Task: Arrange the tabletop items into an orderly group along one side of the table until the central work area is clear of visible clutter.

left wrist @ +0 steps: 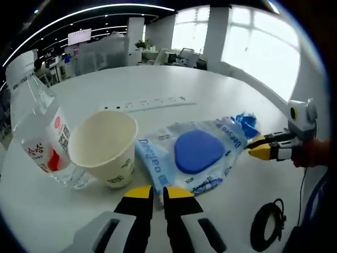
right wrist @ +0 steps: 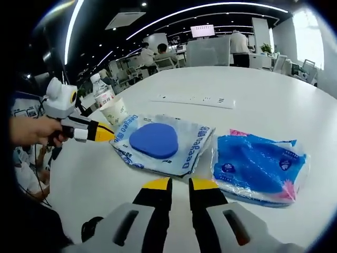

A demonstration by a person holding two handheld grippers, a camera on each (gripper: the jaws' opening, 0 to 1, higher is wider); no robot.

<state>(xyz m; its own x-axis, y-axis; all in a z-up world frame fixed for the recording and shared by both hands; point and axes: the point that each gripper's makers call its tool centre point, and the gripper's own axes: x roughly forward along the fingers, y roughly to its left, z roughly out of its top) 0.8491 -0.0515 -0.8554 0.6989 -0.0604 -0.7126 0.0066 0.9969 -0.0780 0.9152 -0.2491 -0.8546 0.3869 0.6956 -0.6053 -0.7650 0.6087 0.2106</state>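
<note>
Both grippers, left gripper (left wrist: 158,192) and right gripper (right wrist: 179,183), sit nearly closed (holding nothing); the clear pouch (right wrist: 163,142) wants a firm edge pinch, then a slide toward the paper cup (left wrist: 105,146).

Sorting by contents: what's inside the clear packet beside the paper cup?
The clear packet holds a blue rounded pad; anything beneath that pad is covered.

an open-plan office: long strips of ceiling light (right wrist: 210,8) run over rows of desks and office chairs (right wrist: 166,62), people sit at workstations (right wrist: 158,52) in the background, and a wall screen (right wrist: 202,30) hangs at the far end; tall windows (left wrist: 253,42) brighten one side, potted greenery (left wrist: 141,44) stands by them, and the big white meeting table (left wrist: 158,84) has a built-in socket strip (left wrist: 150,103)
</note>
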